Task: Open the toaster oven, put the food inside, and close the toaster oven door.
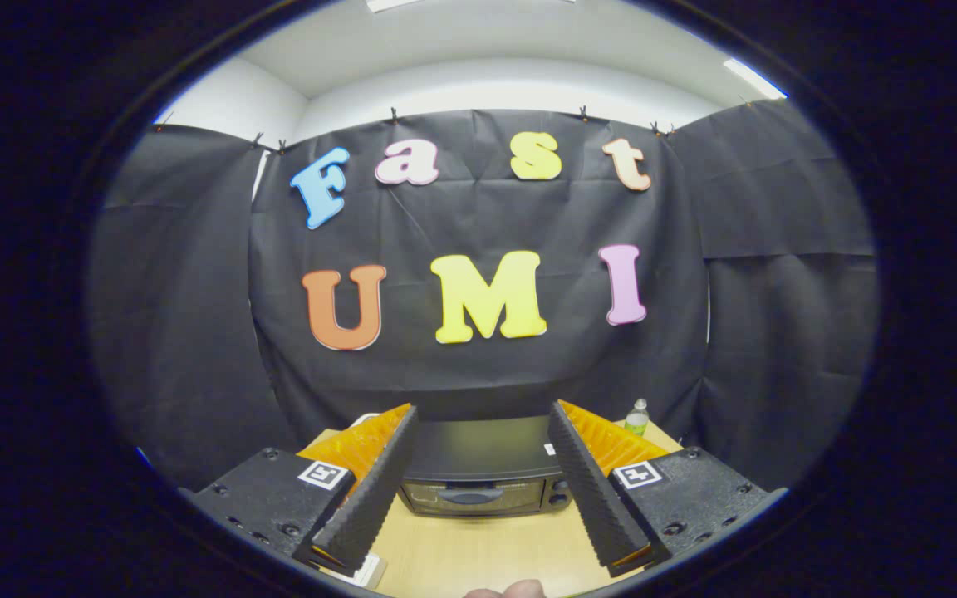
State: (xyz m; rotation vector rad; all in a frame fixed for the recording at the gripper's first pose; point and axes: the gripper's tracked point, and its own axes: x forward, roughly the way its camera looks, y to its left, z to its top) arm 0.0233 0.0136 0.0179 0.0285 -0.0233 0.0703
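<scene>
Tongs (pixel 483 415) agape before one oven (pixel 478 473)

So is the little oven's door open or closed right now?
Closed. The toaster oven door stands upright and flat against its front, handle up. The gripper fingers are spread wide, holding nothing, short of it.
</scene>
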